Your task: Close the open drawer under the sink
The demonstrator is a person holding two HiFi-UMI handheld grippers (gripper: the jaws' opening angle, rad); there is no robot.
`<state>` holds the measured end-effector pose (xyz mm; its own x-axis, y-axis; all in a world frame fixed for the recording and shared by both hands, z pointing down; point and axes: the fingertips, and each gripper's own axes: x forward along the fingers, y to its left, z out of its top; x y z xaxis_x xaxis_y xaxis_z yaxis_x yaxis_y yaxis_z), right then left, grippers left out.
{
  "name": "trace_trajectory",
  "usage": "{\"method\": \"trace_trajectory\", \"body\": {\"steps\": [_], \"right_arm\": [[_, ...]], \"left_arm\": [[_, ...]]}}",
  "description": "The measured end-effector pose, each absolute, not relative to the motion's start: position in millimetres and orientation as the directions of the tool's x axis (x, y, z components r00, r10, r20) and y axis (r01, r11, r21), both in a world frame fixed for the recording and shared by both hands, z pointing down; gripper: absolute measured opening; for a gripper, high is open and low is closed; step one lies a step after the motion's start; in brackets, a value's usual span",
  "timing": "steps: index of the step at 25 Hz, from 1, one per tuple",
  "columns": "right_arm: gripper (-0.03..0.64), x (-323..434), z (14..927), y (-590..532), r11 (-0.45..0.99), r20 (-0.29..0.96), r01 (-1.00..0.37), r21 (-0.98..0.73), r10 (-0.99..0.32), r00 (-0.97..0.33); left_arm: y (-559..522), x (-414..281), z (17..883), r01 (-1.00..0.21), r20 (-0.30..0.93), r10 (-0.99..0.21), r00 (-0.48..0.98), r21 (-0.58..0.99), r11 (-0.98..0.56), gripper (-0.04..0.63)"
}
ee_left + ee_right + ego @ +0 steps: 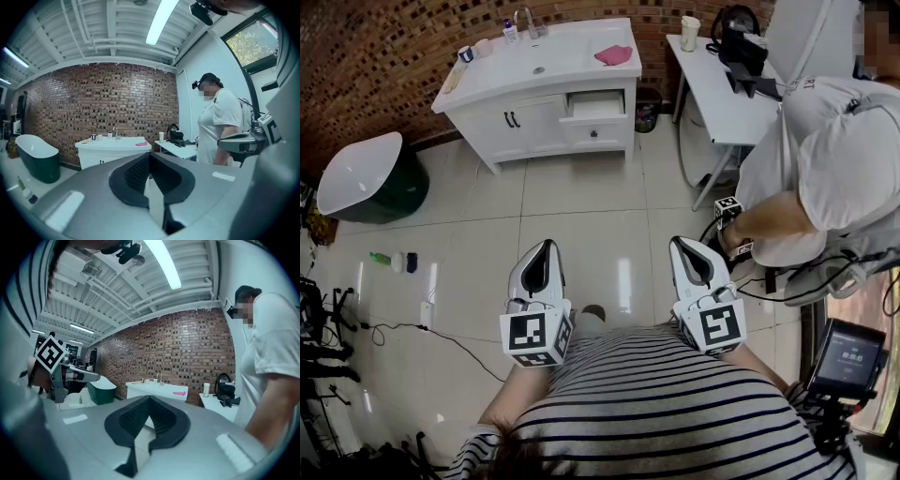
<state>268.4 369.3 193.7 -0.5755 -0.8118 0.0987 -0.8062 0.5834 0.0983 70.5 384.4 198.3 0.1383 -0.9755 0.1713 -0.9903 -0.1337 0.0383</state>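
Pale tiled floor [581,216] bearing white vanity [534,124], green tub [367,178], small bottles [394,260], black cable [441,334].

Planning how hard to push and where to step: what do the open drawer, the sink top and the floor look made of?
Open drawer: flat matt white, likely painted wood or board; cannot tell which. Sink top: smooth white with a moulded basin, probably ceramic or cast stone. Floor: large pale tiles, glossy, with grout lines and lamp reflections; may be slick.
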Motion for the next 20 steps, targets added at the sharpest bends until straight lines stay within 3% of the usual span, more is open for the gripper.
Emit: {"method": "trace_trajectory", "body": {"steps": [10, 20], "right_arm": [[0.002, 244.8, 211.2, 305.0, 0.572, 0.088, -0.808, 0.139, -0.82, -0.566], [0.0, 159.0, 222.2, 117.3, 0.548, 0.124, -0.819, 0.168, -0.836, -0.534]], "left_arm": [[310.8, 44.5, 225.5, -0.986, 0.163, -0.973, 0.163, 0.057, -0.156, 0.017], [92.6, -32.7, 245.0, -0.966, 0.163, -0.958, 0.238, 0.14, -0.216, 0.017]]}}
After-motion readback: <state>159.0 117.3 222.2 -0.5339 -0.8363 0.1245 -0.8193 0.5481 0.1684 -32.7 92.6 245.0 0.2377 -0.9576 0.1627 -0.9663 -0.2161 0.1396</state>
